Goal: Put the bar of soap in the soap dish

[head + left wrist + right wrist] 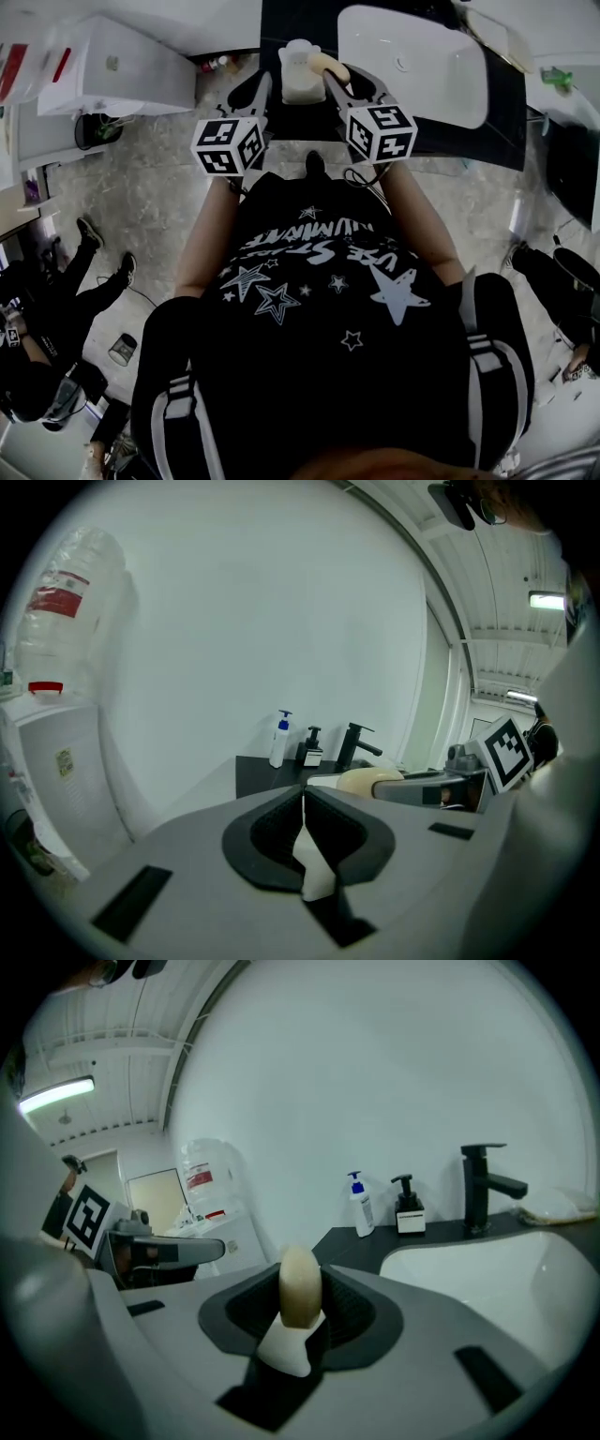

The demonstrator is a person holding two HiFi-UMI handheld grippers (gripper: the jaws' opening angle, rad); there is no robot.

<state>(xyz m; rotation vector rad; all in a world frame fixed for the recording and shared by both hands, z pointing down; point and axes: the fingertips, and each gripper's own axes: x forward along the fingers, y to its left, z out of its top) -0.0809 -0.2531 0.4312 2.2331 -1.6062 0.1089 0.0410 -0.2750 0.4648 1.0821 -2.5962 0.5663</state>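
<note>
The right gripper (301,1302) grasps the cream oval bar of soap (300,1279) between its 2 jaws. In the head view the soap sits at 1 o'clock of the white boxy soap dish (300,84), by its rim. The left gripper (303,808) is clenched, with only a thin white sliver between its jaws. The step in hand looks like carrying the soap to the dish. The next move likely calls for lowering it over the hollow, then releasing.

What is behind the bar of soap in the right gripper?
White wall and black counter carrying pump bottle, dispenser and faucet. The bar of soap hides whatever is straight behind it.
</note>
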